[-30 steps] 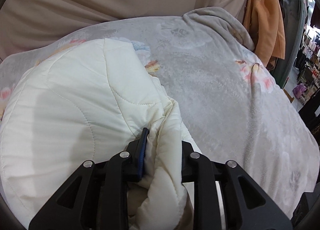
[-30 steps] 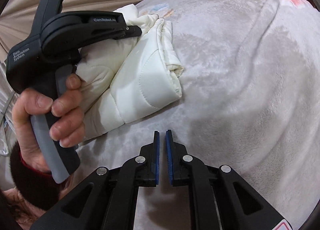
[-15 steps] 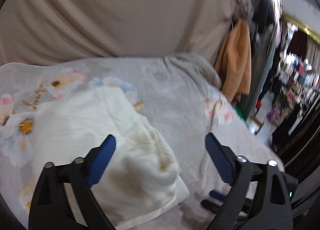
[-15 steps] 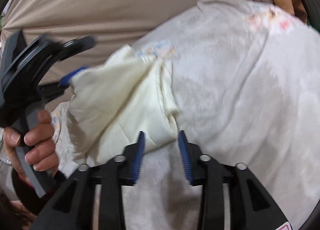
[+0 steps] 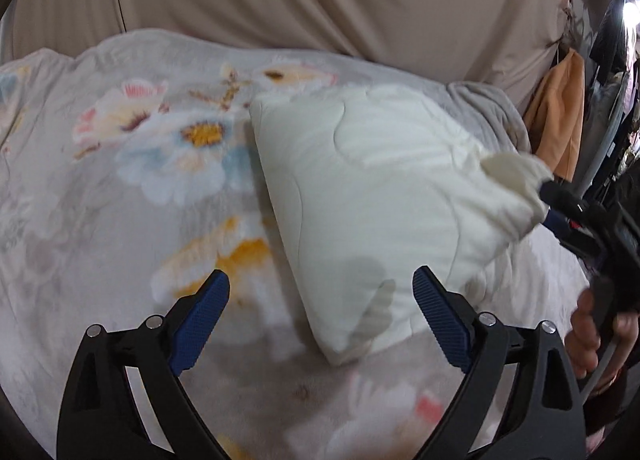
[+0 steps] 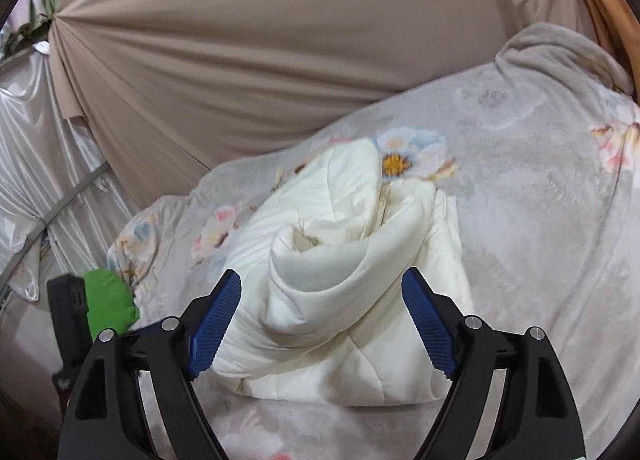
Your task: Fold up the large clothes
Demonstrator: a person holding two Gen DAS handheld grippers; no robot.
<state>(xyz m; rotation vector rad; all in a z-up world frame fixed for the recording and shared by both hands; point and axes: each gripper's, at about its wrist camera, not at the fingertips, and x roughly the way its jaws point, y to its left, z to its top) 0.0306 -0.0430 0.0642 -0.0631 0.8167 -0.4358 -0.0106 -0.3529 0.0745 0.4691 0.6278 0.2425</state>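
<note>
A cream quilted jacket lies folded into a thick bundle on a grey floral blanket. It also shows in the right wrist view, with a rolled fold on top. My left gripper is open and empty, just in front of the bundle's near corner. My right gripper is open, its jaws either side of the bundle's near end without closing on it. In the left wrist view the right gripper sits at the bundle's right end.
A beige curtain hangs behind the bed. An orange garment hangs at the far right. A green cloth and a black object sit at the blanket's left edge. Shiny white fabric hangs to the left.
My left gripper let go of the jacket, opened wide and pulled back. My right gripper went from shut to wide open and moved up to the bundle's end.
</note>
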